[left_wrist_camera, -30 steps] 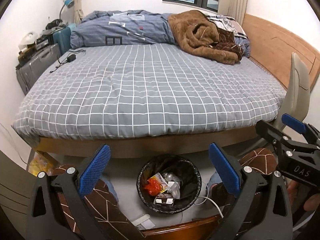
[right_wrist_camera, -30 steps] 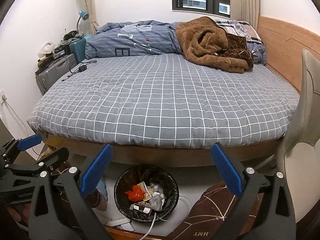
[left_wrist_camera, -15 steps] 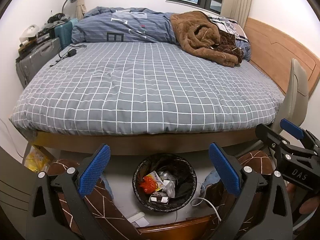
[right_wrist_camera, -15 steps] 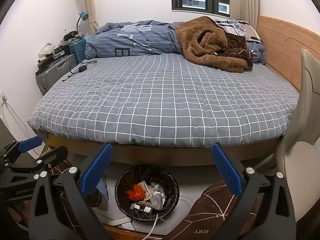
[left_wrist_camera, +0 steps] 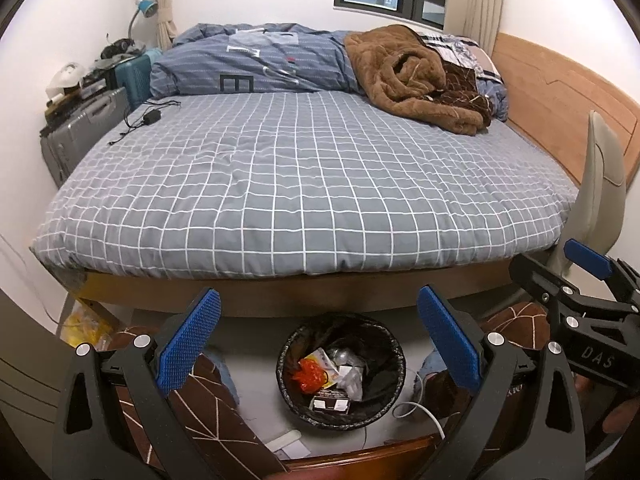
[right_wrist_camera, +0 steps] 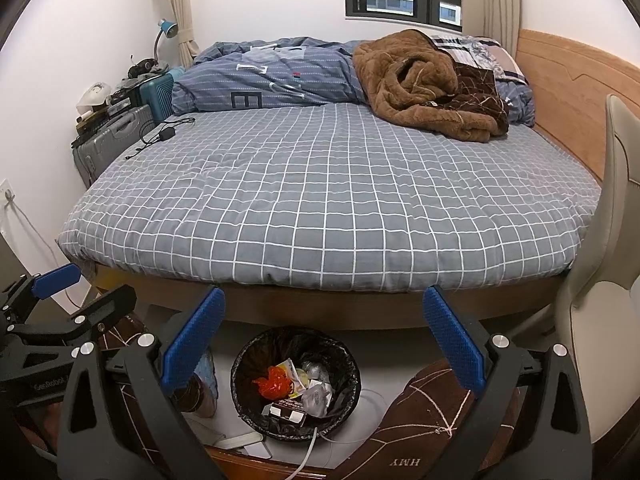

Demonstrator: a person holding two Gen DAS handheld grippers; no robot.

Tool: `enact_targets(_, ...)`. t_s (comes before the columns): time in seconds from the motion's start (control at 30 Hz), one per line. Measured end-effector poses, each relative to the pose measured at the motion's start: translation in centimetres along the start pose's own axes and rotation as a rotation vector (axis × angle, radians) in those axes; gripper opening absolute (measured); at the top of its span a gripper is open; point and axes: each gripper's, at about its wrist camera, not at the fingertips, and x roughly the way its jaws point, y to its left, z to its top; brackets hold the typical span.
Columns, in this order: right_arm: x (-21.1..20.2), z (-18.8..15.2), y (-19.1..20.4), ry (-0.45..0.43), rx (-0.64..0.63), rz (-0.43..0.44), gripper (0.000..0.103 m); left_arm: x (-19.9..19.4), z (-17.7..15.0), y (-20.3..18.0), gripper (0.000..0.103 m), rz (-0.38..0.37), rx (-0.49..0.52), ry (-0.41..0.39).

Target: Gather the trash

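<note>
Bin (left_wrist_camera: 342, 376) lies below, between left gripper's (left_wrist_camera: 320, 344) spread, empty jaws.

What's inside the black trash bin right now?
The trash bin holds an orange crumpled wrapper, white crumpled paper and a dark box with white labels. Anything beneath these is covered.

Right gripper (right_wrist_camera: 320, 336) seen at bottom of frame, blue pads (right_wrist_camera: 192, 340) spread wide, nothing held between. Black-lined trash bin (right_wrist_camera: 352, 364) framed between fingers at lower centre, on floor just before bed (right_wrist_camera: 328, 208); orange wrapper (right_wrist_camera: 272, 386), crumpled papers and dark box seen inside. Left gripper (right_wrist_camera: 60, 300) seen at lower left edge; its jaw state cannot be told. Brown blanket (right_wrist_camera: 424, 84) heaped at upper right of bed. Beige chair (right_wrist_camera: 612, 264) at right edge. Grey suitcase (right_wrist_camera: 112, 140) at left.
</note>
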Motion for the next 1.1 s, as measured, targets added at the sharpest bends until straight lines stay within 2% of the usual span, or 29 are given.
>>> enact_targets(0.77, 0.5, -0.3, 0.1, 0.01, 0.002, 0.007, 0.095, 0.5, 0.0, -0.1, 0.097, -0.041, -0.013, 0.026)
enact_targets(1.1, 0.7, -0.7, 0.2, 0.011, 0.006, 0.006, 0.095, 1.1, 0.0, 0.3, 0.097, -0.014, -0.008, 0.043)
